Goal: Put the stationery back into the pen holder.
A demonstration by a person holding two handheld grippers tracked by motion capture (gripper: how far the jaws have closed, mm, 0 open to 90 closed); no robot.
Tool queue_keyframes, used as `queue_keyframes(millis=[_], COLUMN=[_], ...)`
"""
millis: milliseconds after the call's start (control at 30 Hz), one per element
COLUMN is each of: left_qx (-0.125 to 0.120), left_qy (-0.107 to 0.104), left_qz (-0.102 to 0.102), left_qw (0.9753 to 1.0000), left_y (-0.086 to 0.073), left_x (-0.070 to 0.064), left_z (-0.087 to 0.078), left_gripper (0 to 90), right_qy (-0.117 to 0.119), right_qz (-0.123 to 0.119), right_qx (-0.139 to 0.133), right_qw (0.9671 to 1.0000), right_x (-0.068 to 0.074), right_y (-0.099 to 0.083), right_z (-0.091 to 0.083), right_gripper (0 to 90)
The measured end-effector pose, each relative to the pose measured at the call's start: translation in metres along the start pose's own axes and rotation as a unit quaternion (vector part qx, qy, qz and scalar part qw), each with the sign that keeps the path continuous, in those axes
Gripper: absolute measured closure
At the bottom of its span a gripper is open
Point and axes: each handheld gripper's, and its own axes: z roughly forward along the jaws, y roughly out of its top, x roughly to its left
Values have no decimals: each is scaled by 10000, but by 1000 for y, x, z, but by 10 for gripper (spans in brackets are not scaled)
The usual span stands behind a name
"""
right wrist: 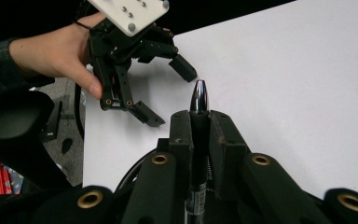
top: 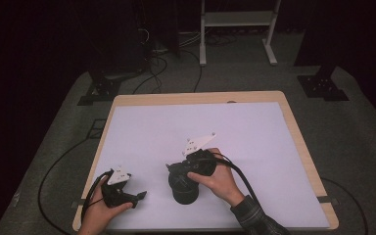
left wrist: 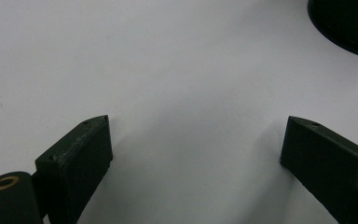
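The right gripper (right wrist: 199,122) clamps a pen (right wrist: 199,95) above the black holder (top: 183,187) — a tilt could catch its rim, toppling it toward the left gripper (top: 138,196), released at eight o'clock.

dim overall in the high view, with light falling from above onto the white table top (top: 254,147); black beyond the floor's far edge. soft, short shadows under the left gripper (left wrist: 196,154), its jaws sharp but slightly grainy. bright glint on the pen (right wrist: 199,100) tip in the right gripper view; nearest gripper parts blurred.
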Motion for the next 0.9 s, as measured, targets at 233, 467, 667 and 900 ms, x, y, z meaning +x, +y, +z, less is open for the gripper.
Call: queue_keyframes(millis=[233,467,667,900], left_qx=[4,2,-6,1], left_qy=[4,0,2,-1], left_qz=[17,1,1,2], left_qw=[10000,10000,10000,10000], left_y=[0,0,0,0], left_x=[0,0,0,0], left_z=[0,0,0,0], left_gripper=[79,79,79,79], right_qy=[-82,-172,-256,-404], right_qz=[-47,-130,-144,-149], right_qx=[114,88,38,-2], right_qw=[9999,9997,9996,9991], right_x=[2,5,5,2], right_y=[-4,-4,-4,-6], right_z=[0,-2,-8,-20], right_gripper=[793,761,753,749])
